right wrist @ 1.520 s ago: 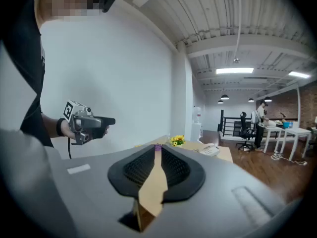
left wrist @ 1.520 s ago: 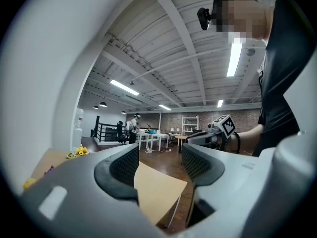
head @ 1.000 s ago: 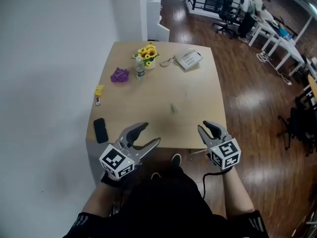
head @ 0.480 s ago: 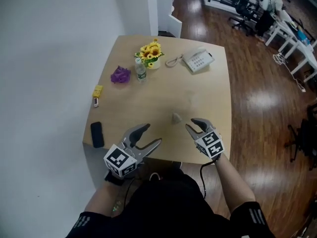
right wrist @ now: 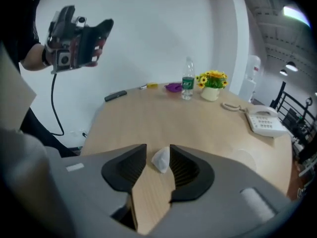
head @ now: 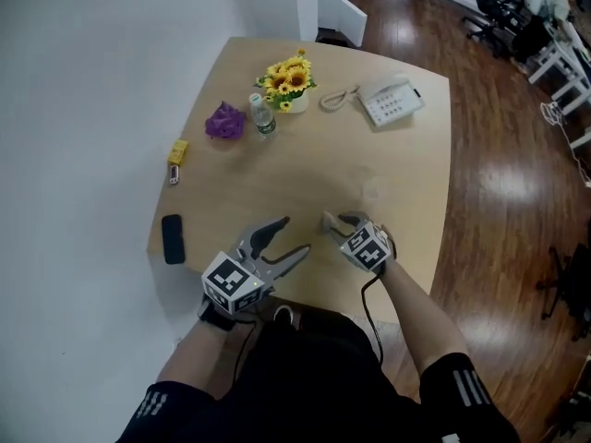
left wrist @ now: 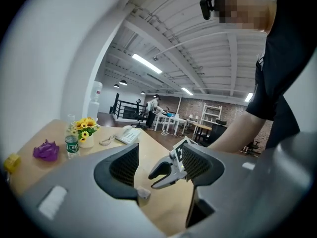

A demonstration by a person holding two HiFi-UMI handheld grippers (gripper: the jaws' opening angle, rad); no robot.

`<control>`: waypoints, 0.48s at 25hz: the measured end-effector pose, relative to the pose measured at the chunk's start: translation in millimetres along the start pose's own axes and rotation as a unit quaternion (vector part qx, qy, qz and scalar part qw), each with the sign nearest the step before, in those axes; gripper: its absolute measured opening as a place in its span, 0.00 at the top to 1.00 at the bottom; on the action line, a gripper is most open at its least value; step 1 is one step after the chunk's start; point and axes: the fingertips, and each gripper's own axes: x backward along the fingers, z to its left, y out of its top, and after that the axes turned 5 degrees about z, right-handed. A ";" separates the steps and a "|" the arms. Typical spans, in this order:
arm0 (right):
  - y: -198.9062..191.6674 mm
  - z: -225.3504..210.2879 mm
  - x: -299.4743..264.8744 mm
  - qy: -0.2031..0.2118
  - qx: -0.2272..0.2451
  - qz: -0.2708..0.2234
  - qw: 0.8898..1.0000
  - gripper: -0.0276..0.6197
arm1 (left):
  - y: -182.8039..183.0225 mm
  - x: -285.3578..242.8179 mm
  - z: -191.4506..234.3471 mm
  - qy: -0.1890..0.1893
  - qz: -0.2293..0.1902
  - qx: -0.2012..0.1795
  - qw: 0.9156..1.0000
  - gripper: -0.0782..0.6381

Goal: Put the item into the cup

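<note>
Fingers (right wrist: 130, 170) of the right gripper (right wrist: 158, 152) stood a little apart, with the small white crumpled item (right wrist: 161, 160) between their tips. The item lay on the surface (right wrist: 163, 118), against one finger, with a sliver of wood showing beside the other. From the head view the right gripper (head: 334, 221) was low over the near part of the surface (head: 305, 173), pointing left. A faint, nearly see-through cup (head: 372, 190) stood near it, further in; the right gripper view showed the cup (right wrist: 242, 157) only as a pale round shape.

The left gripper (head: 294, 235) hung at the near edge, just left of the right one, with its fingers (left wrist: 121, 165) spread wide and nothing between them.

The surface was a pale wooden top. Along its far side sat a pot of sunflowers (head: 288, 79), a water bottle (head: 262, 118), a purple lump (head: 224, 121) and a white telephone (head: 392, 101) with a coiled cord. By the left edge lay a small yellow piece (head: 177, 151) and a black slab (head: 173, 239).

A white wall (head: 92, 109) ran along the left and a dark, glossy wooden floor (head: 517, 183) lay to the right, with white desks (head: 563, 53) at the far corner. The left gripper view showed an open ceiling (left wrist: 198, 38) with strip lights.
</note>
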 end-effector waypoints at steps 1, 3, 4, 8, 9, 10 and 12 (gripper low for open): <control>-4.0 -2.9 -8.9 0.005 0.003 0.011 1.000 0.71 | 0.5 -5.0 1.9 0.002 0.001 0.002 1.000 0.51; -10.6 -8.0 -26.1 0.017 0.006 0.030 0.999 0.71 | 0.6 -13.7 5.4 0.007 0.002 0.006 1.000 0.51; -13.4 -9.5 -33.9 0.022 0.008 0.038 0.999 0.71 | -0.2 -17.2 6.8 0.009 0.004 0.007 1.000 0.51; -21.5 -13.1 -55.0 0.035 0.013 0.064 0.997 0.71 | -4.2 -26.8 11.6 0.017 0.012 0.011 1.000 0.51; -23.1 -13.1 -58.2 0.039 0.010 0.067 0.997 0.71 | -4.7 -28.5 12.1 0.019 0.013 0.013 1.000 0.51; -24.4 -13.0 -61.1 0.043 0.006 0.069 0.997 0.72 | -4.8 -29.9 12.5 0.021 0.014 0.014 1.000 0.51; -25.8 -12.9 -66.0 0.047 0.001 0.072 0.996 0.73 | -4.2 -32.2 13.3 0.024 0.013 0.015 1.000 0.51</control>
